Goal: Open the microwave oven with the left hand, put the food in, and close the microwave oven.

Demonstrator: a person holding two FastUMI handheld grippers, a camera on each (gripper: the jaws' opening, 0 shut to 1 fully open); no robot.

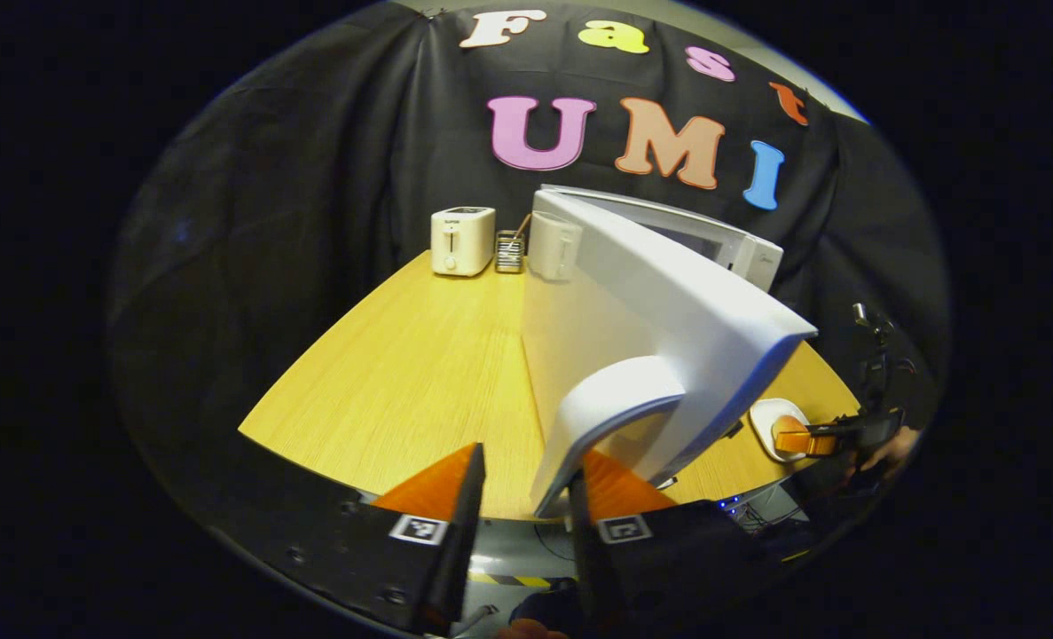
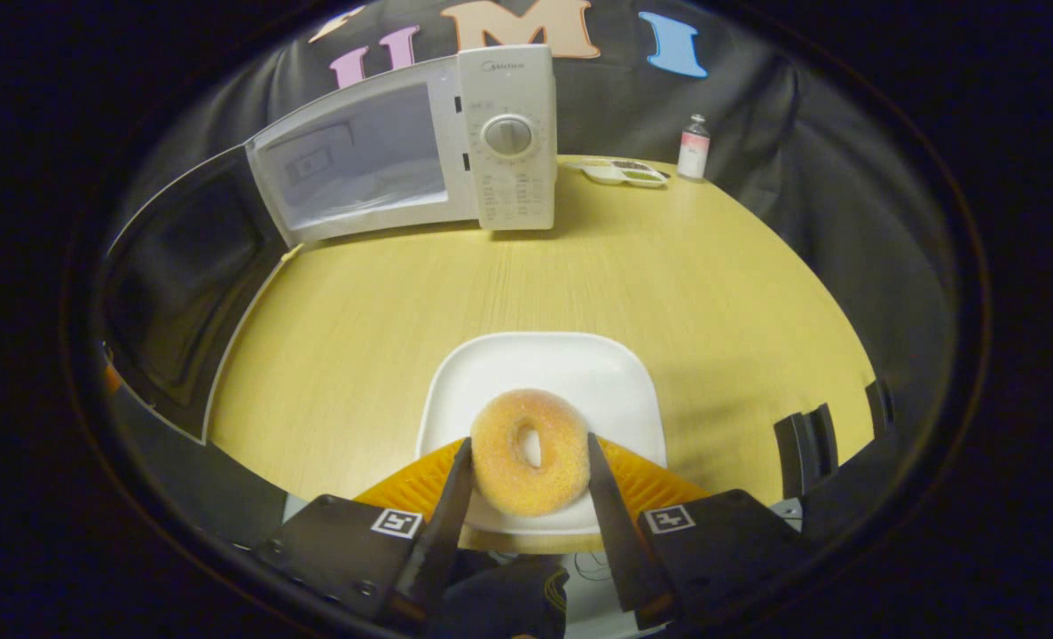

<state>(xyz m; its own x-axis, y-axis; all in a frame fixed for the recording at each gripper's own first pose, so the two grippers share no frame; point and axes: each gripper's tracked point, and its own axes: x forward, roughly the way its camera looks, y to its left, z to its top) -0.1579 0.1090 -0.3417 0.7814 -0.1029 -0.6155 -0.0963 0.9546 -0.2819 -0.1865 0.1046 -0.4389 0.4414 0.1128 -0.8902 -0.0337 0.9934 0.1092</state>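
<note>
- Left gripper [image 1: 526,497]: fingers standing spread around the handle [image 1: 615,399] of the door [image 1: 668,311], which is swinging wide open.
- Right gripper [image 2: 528,484]: fingers pinching the doughnut [image 2: 530,451], which is sitting on the plate [image 2: 544,364].
- Microwave [image 2: 504,133]: standing behind the plate on the table [image 2: 668,266].

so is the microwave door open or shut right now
Open: in the right gripper view the door is swung out to the left of the microwave, baring its empty cavity.
</note>
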